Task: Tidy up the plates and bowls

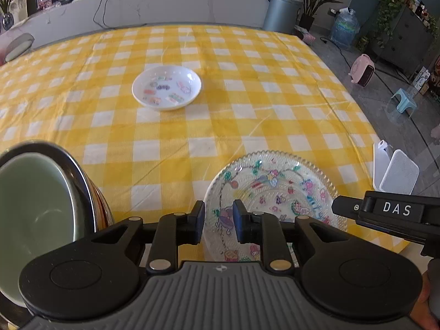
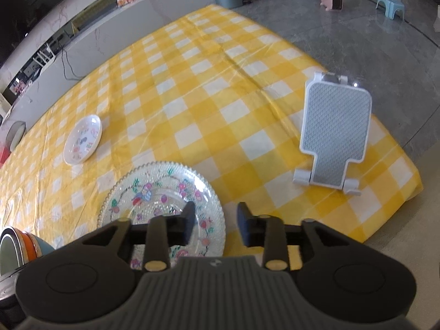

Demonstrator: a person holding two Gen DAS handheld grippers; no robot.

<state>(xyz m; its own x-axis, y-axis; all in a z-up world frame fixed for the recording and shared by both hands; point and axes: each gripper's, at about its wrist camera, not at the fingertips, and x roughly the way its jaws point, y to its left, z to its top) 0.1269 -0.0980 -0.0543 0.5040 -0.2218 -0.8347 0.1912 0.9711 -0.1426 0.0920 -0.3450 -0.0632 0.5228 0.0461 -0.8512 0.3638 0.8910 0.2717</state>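
Directly below my left gripper (image 1: 218, 221) lies the patterned glass plate (image 1: 277, 192), flat on the yellow checked tablecloth (image 1: 170, 134). The near-left part of its beaded rim shows through the gap between my left jaws, which stand a little apart; the pads do not appear to press on the glass, so I judge the plate rests on the cloth and is not held.

My right gripper (image 2: 216, 225) hangs over the right edge of the same plate. Its jaws stand wider apart: the left finger (image 2: 188, 220) overlaps the plate in the view, the right finger sits over bare cloth just beside the rim. Nothing is clamped between them. With a gripper at either side, both pointing steeply down and slack, the plate reads as set down at this spot, near my edge of the table.

To the left of my left gripper, close by, stands the nested stack of bowls (image 1: 41, 206), pale green innermost with orange and blue shells outside it. Grouping the bowls there fits the sorting task.

Well ahead of both grippers, out on the cloth, sits the small white dish with printed stickers (image 1: 166, 87), apart from everything else and, I judge, not yet gathered.

Ahead and to the right of my right gripper stands a white and grey phone stand (image 2: 334, 132), clear of the crockery.
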